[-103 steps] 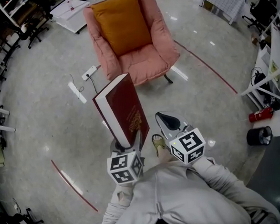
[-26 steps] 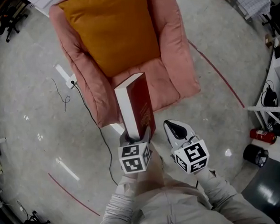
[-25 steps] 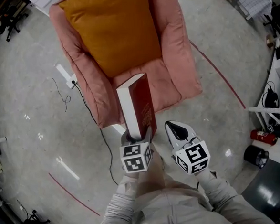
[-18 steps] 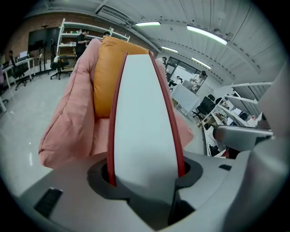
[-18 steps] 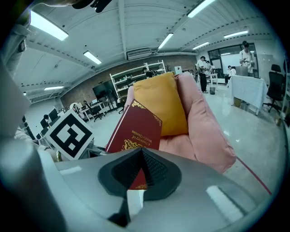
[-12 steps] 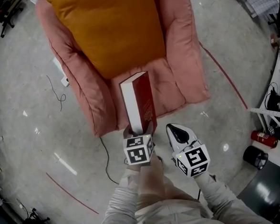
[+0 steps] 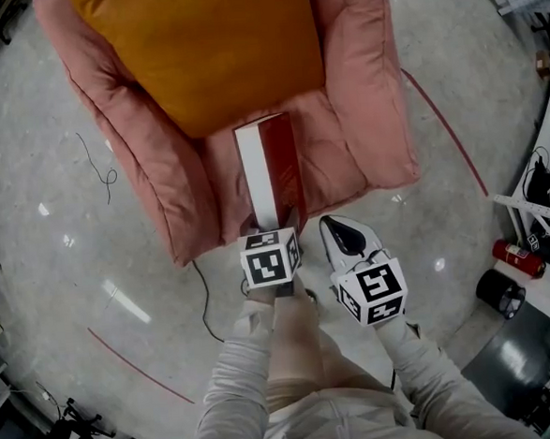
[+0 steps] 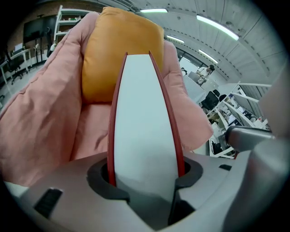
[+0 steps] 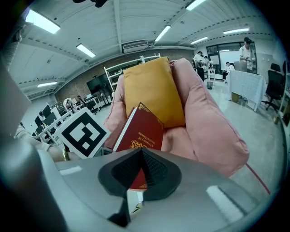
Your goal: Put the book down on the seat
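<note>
– What kind of room is it?

– A big workshop with a polished grey floor (image 7: pixel 63 276) that catches the ceiling strip lights. A thin red line (image 7: pixel 140 369) curves across it, and a black cable (image 7: pixel 204 299) trails from under a pink armchair (image 7: pixel 370 95). White racks, a red fire extinguisher (image 7: pixel 517 258) and a black bin (image 7: pixel 499 292) stand along the right edge.

– And the book?

– The red book (image 7: pixel 270 172) stands on end over the front of the seat (image 7: pixel 332 163), just below the orange cushion (image 7: pixel 216 49). Whether it touches the seat cannot be told. The person's left gripper (image 7: pixel 274 231) clamps its lower end, with a jaw pressed on each cover and the white page edge facing up.

– The other gripper?

– The right gripper (image 7: pixel 347 239) has its jaws together with nothing in them, just beside the left one.

– Any writing?

– There is gold lettering on the cover, upside down in the right gripper view. The first line looks like "A Treasury of"; the rest is too small to read.
</note>
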`<state>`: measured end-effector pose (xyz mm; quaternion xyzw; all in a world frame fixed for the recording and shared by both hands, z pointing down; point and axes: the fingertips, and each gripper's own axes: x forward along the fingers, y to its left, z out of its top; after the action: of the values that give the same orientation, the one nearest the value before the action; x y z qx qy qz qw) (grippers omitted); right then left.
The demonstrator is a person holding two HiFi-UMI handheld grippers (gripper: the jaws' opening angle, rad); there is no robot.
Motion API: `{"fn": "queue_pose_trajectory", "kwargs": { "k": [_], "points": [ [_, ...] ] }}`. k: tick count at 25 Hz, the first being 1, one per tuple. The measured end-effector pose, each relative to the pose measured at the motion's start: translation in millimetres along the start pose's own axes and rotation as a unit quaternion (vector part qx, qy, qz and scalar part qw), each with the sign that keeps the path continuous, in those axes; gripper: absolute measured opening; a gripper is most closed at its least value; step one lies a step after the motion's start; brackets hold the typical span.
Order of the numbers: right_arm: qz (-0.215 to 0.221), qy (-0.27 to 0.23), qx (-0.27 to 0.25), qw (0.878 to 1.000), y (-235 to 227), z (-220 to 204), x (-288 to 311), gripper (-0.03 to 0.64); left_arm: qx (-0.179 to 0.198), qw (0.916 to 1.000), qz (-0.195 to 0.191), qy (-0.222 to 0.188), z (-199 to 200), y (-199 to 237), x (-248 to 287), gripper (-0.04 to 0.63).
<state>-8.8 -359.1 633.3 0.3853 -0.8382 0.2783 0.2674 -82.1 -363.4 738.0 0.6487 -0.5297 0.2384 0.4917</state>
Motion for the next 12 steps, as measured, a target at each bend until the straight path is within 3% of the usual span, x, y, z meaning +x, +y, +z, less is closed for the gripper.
{"fn": "queue_pose_trajectory", "kwargs": {
  "k": [12],
  "points": [
    [-0.008, 0.019, 0.016, 1.000, -6.8, -18.7, 14.1, 0.000, -0.035, 0.9981, -0.009, 0.051, -11.0, 11.1, 55.0, 0.249]
  ]
}}
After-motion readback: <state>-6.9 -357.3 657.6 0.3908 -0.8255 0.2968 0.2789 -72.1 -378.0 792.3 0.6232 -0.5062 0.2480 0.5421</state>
